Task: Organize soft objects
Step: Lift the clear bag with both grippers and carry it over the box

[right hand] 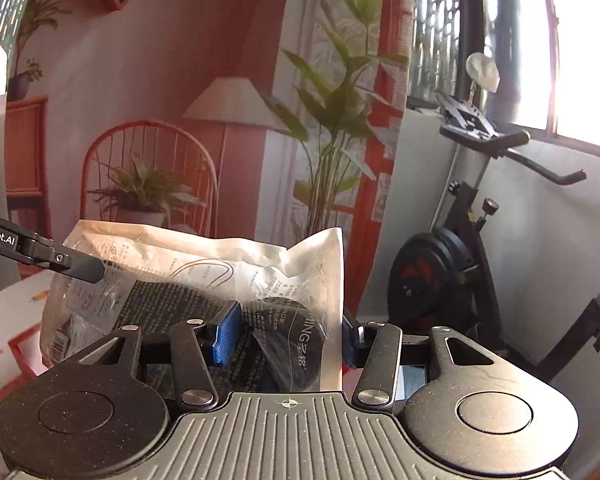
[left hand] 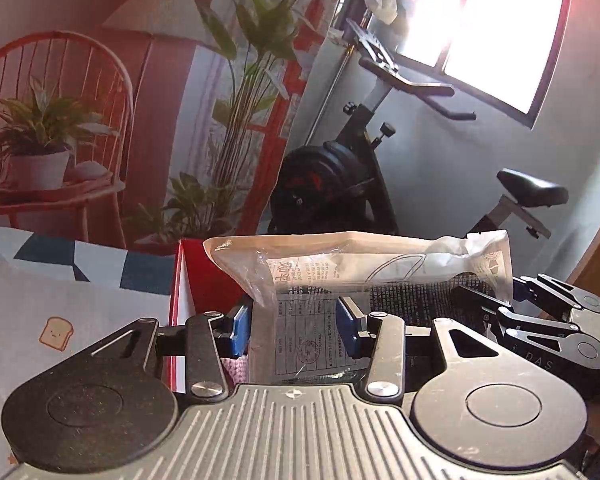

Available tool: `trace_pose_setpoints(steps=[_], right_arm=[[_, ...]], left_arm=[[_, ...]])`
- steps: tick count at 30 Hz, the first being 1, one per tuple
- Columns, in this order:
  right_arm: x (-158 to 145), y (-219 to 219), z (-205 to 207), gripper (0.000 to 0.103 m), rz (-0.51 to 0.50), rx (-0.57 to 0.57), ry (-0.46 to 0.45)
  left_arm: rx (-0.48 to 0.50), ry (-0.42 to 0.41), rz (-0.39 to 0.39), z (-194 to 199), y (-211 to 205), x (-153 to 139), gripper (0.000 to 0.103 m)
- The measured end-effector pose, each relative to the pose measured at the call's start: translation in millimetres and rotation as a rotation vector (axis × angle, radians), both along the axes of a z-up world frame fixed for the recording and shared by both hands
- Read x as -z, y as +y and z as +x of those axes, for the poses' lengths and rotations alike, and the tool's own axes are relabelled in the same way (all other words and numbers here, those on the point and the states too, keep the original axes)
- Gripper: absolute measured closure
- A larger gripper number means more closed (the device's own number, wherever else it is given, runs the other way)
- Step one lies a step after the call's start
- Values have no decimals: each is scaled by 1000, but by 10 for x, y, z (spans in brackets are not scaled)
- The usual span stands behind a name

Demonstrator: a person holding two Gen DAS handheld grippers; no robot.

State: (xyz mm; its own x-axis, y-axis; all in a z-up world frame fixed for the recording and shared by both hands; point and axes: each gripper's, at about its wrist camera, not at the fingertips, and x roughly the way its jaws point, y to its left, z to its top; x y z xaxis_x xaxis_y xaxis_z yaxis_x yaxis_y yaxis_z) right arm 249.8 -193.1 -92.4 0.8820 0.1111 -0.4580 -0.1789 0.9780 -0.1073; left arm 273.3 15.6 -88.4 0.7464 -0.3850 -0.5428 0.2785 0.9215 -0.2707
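A clear plastic package [left hand: 380, 264] with printed labels and dark contents hangs in the air, stretched between both grippers. My left gripper [left hand: 294, 328] is shut on its left end, the blue pads pressing the film. In the right wrist view the same package [right hand: 204, 256] fills the middle, and my right gripper [right hand: 290, 336] is shut on its right end. The right gripper [left hand: 492, 296] shows at the package's far edge in the left wrist view. One of the left gripper's fingers [right hand: 72, 262] reaches in from the left.
A red box [left hand: 182, 280] stands open below the package, with something pink and knitted [left hand: 236, 368] in it. A tablecloth [left hand: 60, 312] with a toast print lies to the left. A black exercise bike [right hand: 440, 272] stands behind, under a bright window.
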Motion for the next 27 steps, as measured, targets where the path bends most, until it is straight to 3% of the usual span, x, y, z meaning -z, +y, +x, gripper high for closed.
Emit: trace_pose_setpoints(steps=[4,7,9,14,19,22,27], right_arm=[[310,38,84,55,8,3,97],[407,78,130,46,-1,18,140],[423,96,126,33,-24,36,134],[337,59,73,32,-49,77,113],[186,34,-27,47,15,54,93],[143,72,-83,57,49,15,103],[269,129,3,72,91,-9,239]], left_arm=[[5,62,63,106,32,156,56],[-11,74,81,137,144,142,55],[-23,66,75,124,210,90,55],[9,21,90,24,181,-61,56],[9,-44,146,-50,3,-136,59],[-15,-42,157,-36,5,-130,63],[-91,-43,148,-33,115,-161,64]])
